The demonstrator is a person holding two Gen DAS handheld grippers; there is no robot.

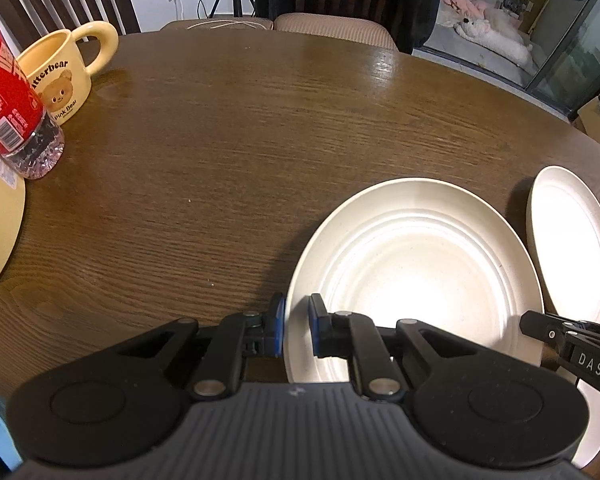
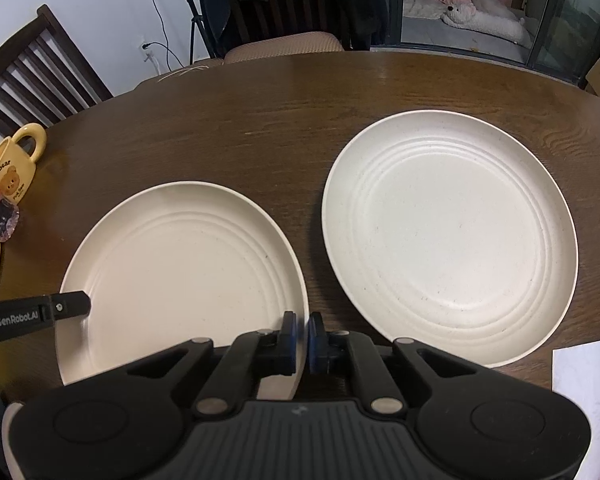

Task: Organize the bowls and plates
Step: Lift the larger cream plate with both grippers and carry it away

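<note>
Plates are not stacked yet: two cream ones lie side by side on the brown wood-grain table (image 2: 260, 100), the near plate (image 2: 180, 272) pinched at opposite rims by both claws, the far plate (image 2: 452, 236) free. Left claw (image 1: 297, 320) and right claw (image 2: 302, 336) are each clamped narrow on that rim. Both plates are matte, speckled, round, with ringed steps. Stacking remains.

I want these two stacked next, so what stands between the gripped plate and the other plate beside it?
Nothing visible. Both grippers, left and right, clamp opposite rims of the near plate; only bare table separates it from the far plate.
</note>
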